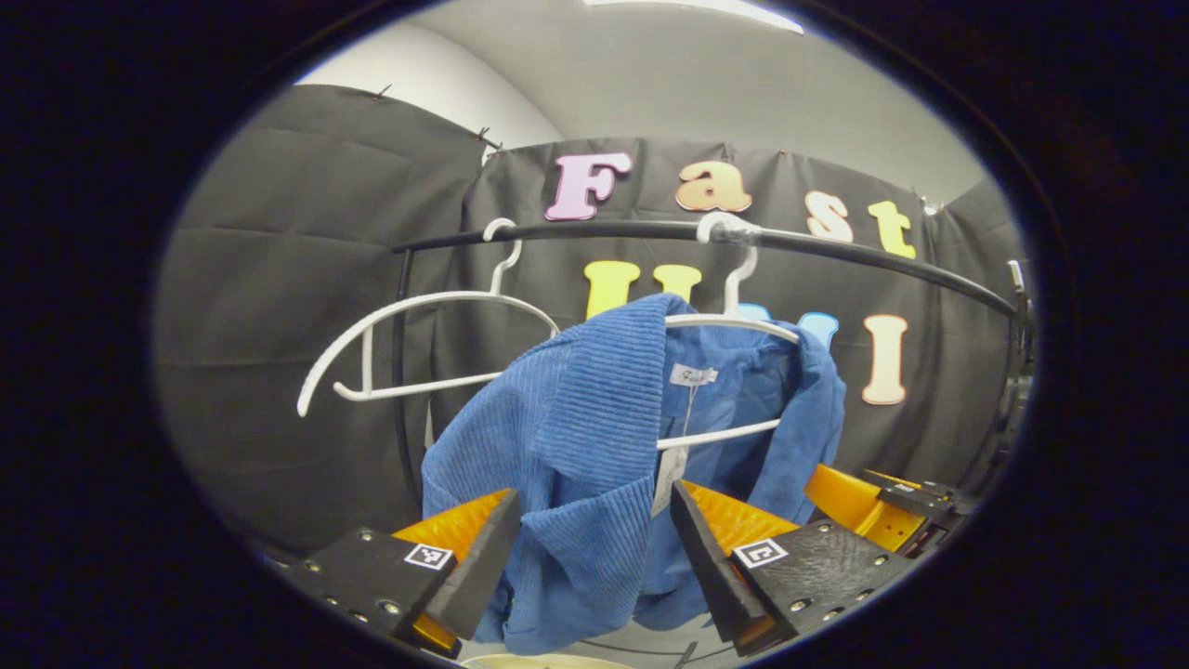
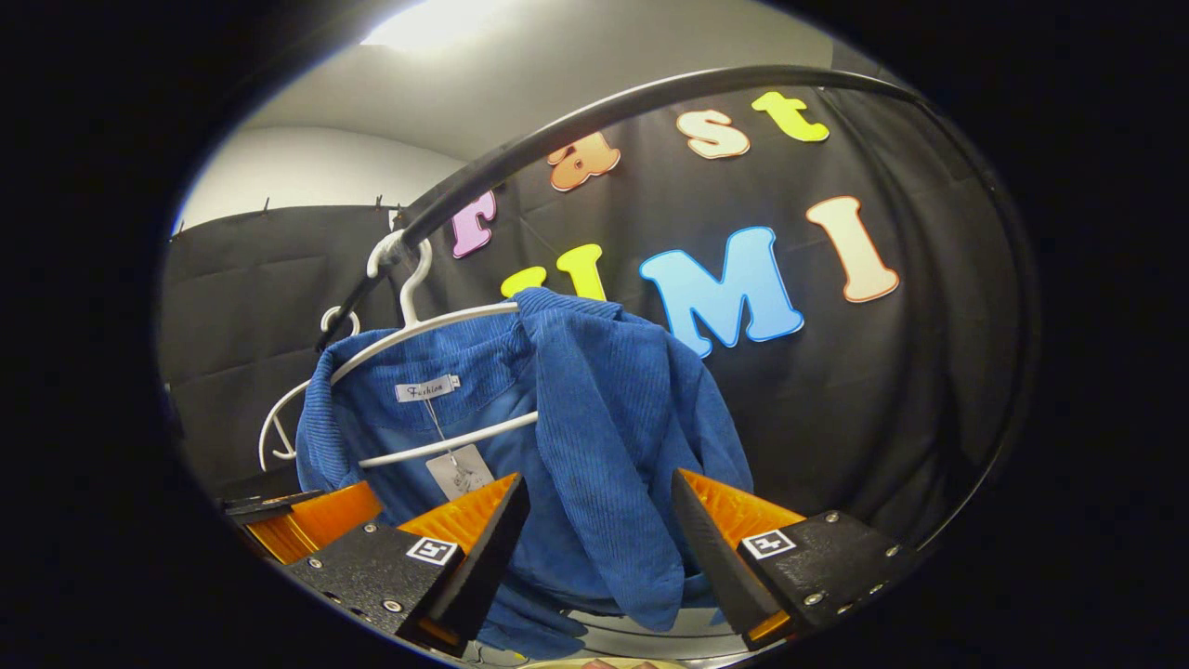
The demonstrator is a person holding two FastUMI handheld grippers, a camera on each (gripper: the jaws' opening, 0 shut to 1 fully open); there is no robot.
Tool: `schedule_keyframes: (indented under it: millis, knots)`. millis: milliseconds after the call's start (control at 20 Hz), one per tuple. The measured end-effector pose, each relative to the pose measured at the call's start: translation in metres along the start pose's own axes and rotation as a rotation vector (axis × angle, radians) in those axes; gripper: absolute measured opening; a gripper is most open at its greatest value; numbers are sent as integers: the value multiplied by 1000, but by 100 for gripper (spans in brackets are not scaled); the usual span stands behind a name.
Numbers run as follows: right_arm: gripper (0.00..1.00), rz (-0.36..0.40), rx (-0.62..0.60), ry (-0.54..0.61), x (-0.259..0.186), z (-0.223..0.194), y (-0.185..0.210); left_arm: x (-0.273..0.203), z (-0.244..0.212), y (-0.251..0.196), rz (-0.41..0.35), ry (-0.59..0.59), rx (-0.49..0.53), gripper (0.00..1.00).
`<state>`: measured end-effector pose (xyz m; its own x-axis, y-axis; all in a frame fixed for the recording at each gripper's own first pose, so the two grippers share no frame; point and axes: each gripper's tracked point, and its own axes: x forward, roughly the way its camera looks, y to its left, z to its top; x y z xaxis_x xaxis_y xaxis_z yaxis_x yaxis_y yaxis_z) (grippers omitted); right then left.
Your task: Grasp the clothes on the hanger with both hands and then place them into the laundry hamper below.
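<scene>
Left gripper [image 1: 594,548] and right gripper [image 2: 594,539] both spread open, fingers flanking the blue jacket [image 1: 576,446] on its white hanger [image 1: 734,321]; fabric contact seemingly not made.

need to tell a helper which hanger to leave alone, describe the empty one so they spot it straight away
Find the black rail in front of the cloth wall. Two white hangers hook over it; the empty hanger hangs beside the one carrying the blue jacket. It alone is bare.
</scene>
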<state>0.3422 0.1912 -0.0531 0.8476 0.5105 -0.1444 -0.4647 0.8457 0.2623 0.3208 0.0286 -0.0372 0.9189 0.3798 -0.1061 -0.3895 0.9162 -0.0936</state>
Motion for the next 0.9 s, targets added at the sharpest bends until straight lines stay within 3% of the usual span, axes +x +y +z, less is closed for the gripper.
schedule_keyframes:
  millis: [100, 200, 250, 350, 500, 650, 800, 850, 900]
  knots:
    - [90, 2, 1, 13, 13, -5, 1, 9, -2, 6, 50, -6, 7, 92]
    - [95, -3, 2, 21, 24, -8, 3, 15, -3, 9, 80, -14, 4, 94]
    - [90, -11, 0, 19, 29, -8, 2, 18, -2, 11, 89, -21, 9, 93]
    - [95, -60, -42, 5, 41, -7, -7, 21, -2, 14, 107, -32, 16, 93]
    - [95, -102, -64, -13, 53, -4, -14, 28, -4, 17, 128, -36, 22, 93]
    - [93, -109, -33, 11, 63, -11, -21, 32, -5, 20, 138, -36, 24, 85]
    - [78, -93, -27, 10, 65, -11, -20, 32, -6, 24, 131, -41, 10, 58]
    - [63, -90, -26, 7, 65, -11, -19, 32, -7, 23, 119, -39, 8, 58]
    - [57, -95, -25, 8, 65, -10, -21, 32, -7, 27, 131, -35, 11, 58]
